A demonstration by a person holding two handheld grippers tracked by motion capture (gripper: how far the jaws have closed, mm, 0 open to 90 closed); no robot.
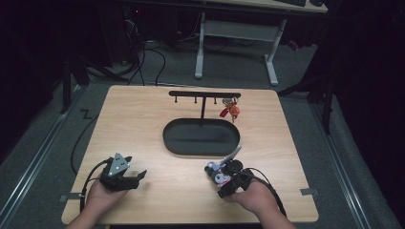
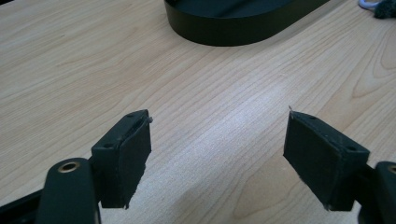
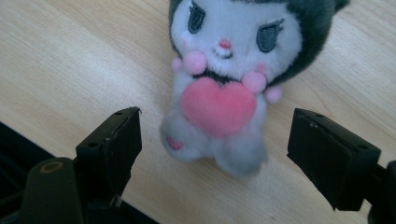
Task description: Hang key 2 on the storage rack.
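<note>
The right gripper (image 3: 215, 135) has its jaws wide apart. A small plush toy (image 3: 229, 79) lies on the wooden table (image 1: 143, 119), partly between those jaws, but the pads do not touch it. The toy has a white face, dark grey ears and a pink heart on its tummy. From the high view, the toy (image 1: 220, 174) sits just in front of the black oval tray (image 1: 168, 138), a little toward the tray's right end, and the right gripper (image 1: 228, 187) is right next to it, on the side away from the tray.

The left gripper (image 2: 217, 154) also has its jaws wide apart. Nothing is between them, just bare table. From the high view, the left gripper (image 1: 138, 177) is in front of the tray too, but off past its left end, well apart from the toy.

A black rack (image 1: 204, 94) with hooks stands at the back of the tray. A red charm (image 1: 231, 110) hangs from a hook near the rack's right end.
</note>
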